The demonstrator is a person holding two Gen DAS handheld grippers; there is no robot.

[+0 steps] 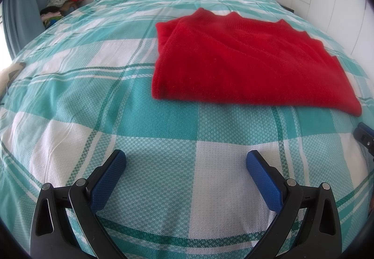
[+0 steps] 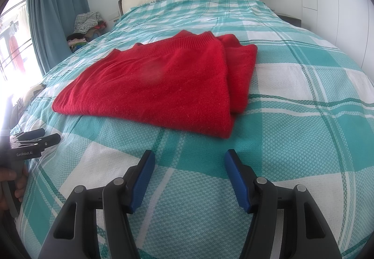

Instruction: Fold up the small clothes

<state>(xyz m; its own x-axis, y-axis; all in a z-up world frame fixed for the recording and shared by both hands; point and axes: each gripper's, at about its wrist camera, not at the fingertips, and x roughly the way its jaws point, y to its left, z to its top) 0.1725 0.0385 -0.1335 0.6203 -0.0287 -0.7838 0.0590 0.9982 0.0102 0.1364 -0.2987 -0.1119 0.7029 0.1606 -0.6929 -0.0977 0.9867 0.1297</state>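
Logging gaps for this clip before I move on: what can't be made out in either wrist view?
- Red sweater: sleeves tucked out of sight under the folded body, both views.
- Clothes pile beside the bed: too small and far to tell items apart, both views.
- Right gripper: cut off by the edge in the left wrist view.
- Hand on the left gripper: cut off by the right wrist view's edge.

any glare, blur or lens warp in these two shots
Left wrist view: fisheye bulges the checked bedspread, dark rim in the corners, red sweater slightly soft. Right wrist view: window at left blown out white, pale hazy patch on the sweater, bed edges curved the same way.
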